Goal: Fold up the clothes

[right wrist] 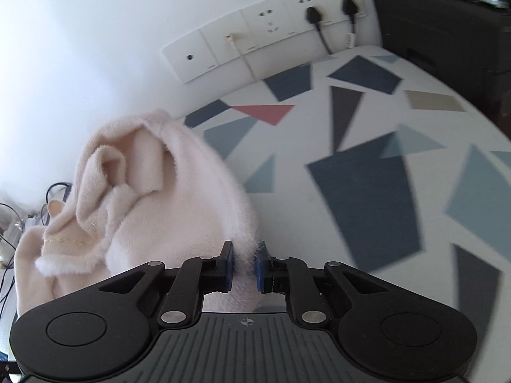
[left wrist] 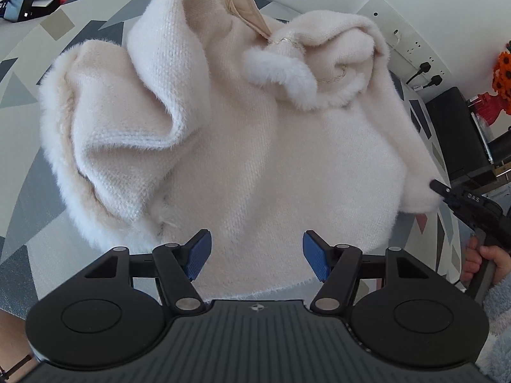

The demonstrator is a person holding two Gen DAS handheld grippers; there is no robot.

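A cream fluffy sweater (left wrist: 255, 146) lies crumpled on the patterned table, one sleeve folded up at the left and the fur-trimmed collar bunched at the top. My left gripper (left wrist: 257, 257) hovers over its near hem, open, blue pads apart with nothing pinched. At the sweater's right edge my right gripper (left wrist: 442, 190) grips the fabric, held by a hand (left wrist: 479, 261). In the right wrist view the right gripper (right wrist: 245, 266) is shut on the sweater (right wrist: 153, 198), whose fuzzy edge sits pinched between the blue pads.
The table (right wrist: 367, 166) has a white top with blue, grey and red shapes. Wall sockets (right wrist: 268, 32) with two black plugs sit behind it. A black box (right wrist: 447, 32) stands at the far right. Cables and devices (left wrist: 19, 6) lie at the far left.
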